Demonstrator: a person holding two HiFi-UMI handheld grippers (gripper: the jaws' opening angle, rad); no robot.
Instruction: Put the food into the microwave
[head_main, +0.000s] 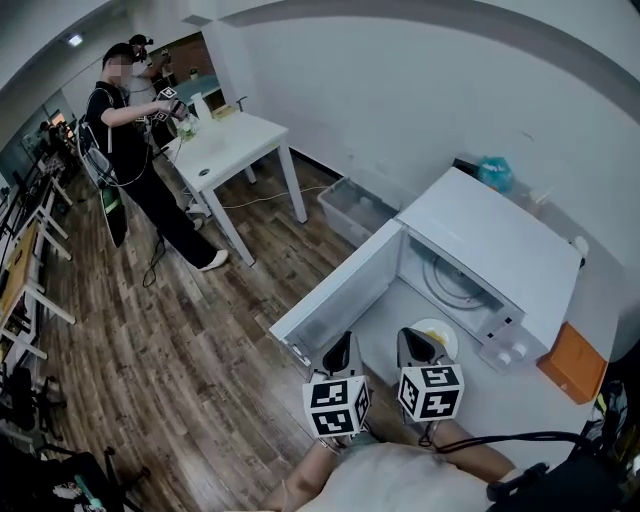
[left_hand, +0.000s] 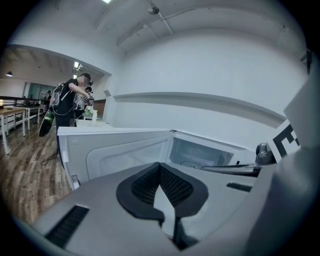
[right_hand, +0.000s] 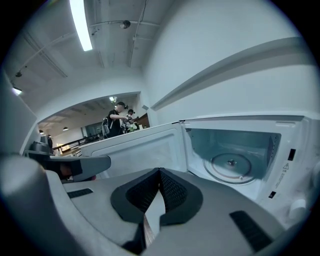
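Observation:
A white microwave (head_main: 490, 250) stands on the white counter with its door (head_main: 345, 295) swung wide open to the left. Its cavity (right_hand: 235, 150) holds only the glass turntable (right_hand: 231, 162). A white plate with pale yellow food (head_main: 438, 336) lies on the counter just before the opening, partly hidden by my right gripper (head_main: 412, 340). My left gripper (head_main: 345, 342) hovers beside it, near the door's inner face (left_hand: 115, 150). Both grippers are shut with nothing between the pads. The plate does not show in either gripper view.
An orange box (head_main: 572, 362) and small white items (head_main: 505, 352) sit on the counter right of the microwave. A clear bin (head_main: 355, 205) stands on the wood floor. Far back left, a person (head_main: 125, 120) works at a white table (head_main: 235, 145).

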